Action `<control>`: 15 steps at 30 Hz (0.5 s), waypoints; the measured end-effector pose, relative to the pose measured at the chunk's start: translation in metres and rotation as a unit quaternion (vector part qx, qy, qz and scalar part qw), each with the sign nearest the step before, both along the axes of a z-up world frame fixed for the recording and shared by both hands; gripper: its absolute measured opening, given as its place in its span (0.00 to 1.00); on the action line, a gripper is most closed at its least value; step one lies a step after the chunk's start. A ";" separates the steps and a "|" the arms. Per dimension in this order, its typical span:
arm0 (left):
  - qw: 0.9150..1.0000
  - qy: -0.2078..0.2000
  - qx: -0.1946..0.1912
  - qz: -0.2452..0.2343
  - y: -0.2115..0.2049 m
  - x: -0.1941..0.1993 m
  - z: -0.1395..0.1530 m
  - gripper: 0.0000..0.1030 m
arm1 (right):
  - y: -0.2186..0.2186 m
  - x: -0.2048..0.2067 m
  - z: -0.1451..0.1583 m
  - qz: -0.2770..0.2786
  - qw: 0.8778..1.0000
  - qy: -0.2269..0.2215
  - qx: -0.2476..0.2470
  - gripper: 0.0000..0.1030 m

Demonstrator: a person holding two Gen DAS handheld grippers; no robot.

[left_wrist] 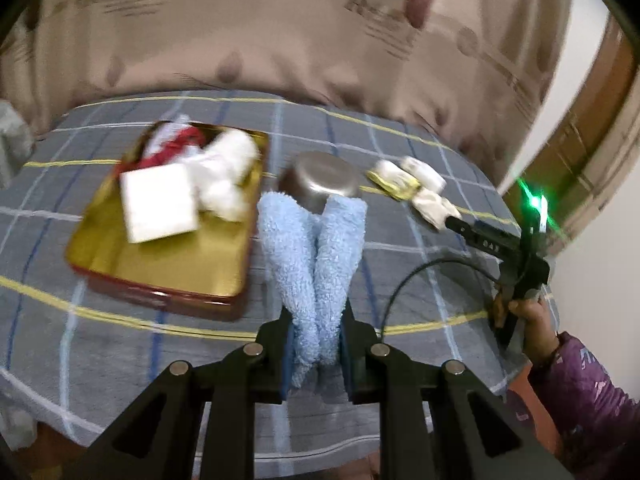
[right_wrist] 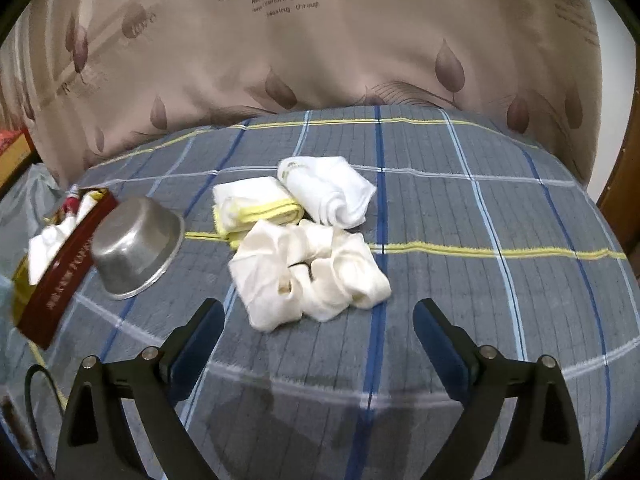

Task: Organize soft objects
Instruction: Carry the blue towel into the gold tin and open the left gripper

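Left gripper clamps blue towel, lifted above plaid blanket. Right gripper gapes wide, empty, just short of cream cloth. Beyond: steel bowl, red tin holding white cloths.

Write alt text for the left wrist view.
The left hand-held gripper is shut on a folded light blue towel above a grey plaid blanket. Left of it, an open gold tin holds white cloths; behind are an upturned steel bowl and more cloths.
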State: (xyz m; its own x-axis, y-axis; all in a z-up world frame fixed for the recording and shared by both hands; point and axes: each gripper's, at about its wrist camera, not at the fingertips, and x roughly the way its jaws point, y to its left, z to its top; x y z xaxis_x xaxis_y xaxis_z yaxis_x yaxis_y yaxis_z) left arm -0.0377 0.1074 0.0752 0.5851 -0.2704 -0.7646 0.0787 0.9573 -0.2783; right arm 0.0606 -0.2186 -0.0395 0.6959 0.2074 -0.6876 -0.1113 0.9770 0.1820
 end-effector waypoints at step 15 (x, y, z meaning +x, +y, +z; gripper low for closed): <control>0.999 -0.004 0.016 0.049 0.068 0.055 -0.009 0.18 | 0.003 0.012 -0.009 -0.028 1.000 0.003 -0.010 0.92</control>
